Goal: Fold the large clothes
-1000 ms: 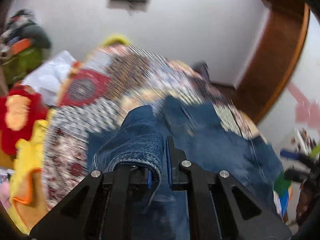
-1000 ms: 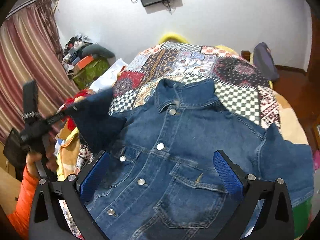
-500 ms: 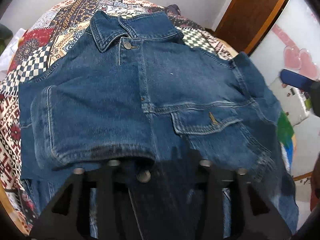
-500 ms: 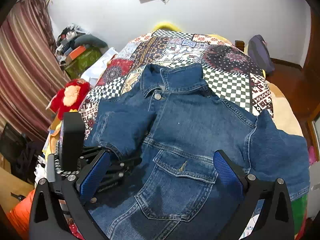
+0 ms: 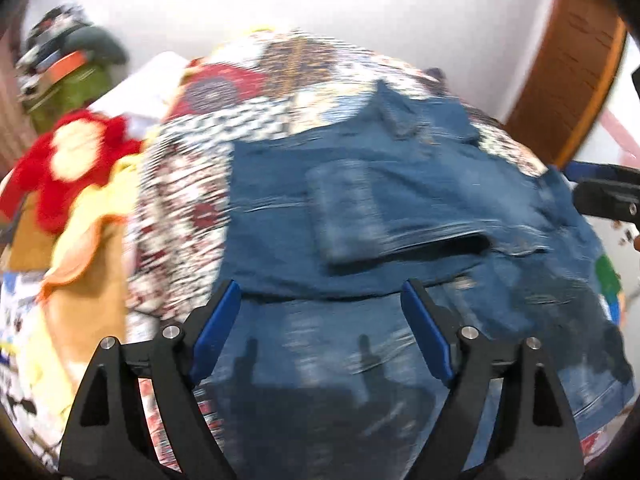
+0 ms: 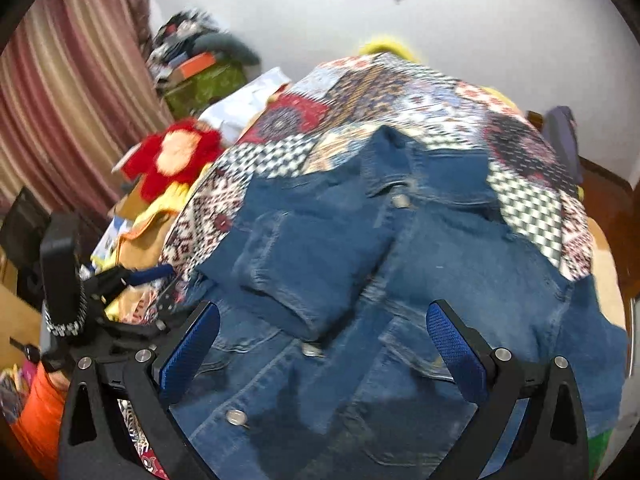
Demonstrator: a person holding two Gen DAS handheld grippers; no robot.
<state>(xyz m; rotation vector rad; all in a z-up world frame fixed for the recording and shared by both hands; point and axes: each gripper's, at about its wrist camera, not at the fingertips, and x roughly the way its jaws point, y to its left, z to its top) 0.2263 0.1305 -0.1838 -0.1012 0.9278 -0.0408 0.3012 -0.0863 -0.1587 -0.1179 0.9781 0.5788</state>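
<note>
- The blue denim jacket [image 6: 420, 264] lay front-up on the bed's patchwork quilt [image 6: 400, 92], collar toward the far wall, its metal buttons partly visible down the front.
- One short sleeve [image 6: 316, 256] lay folded across the chest; the other sleeve [image 6: 592, 344] spread out toward the right edge of the bed, its cuff partly cut off by the fisheye rim.
- The left wrist view was heavily motion-blurred, so jacket seams, pocket and quilt pattern smeared into streaks there.
- The left gripper [image 5: 320, 308] hung above the jacket's lower half, its blue-padded jaws opening with nothing pinched between them; only denim showed beneath the gap.
- The right gripper [image 6: 322, 328] was spread wide over the jacket's lower front, clasping nothing.
- In the right wrist view the left gripper's body appeared at the lower left, held by a hand whose orange sleeve [image 6: 40, 412] was mostly hidden behind the black frame.
- A red plush toy [image 6: 176, 156] lay beside the bed, blurred.
- The jacket's hem was hidden behind both gripper frames.
</note>
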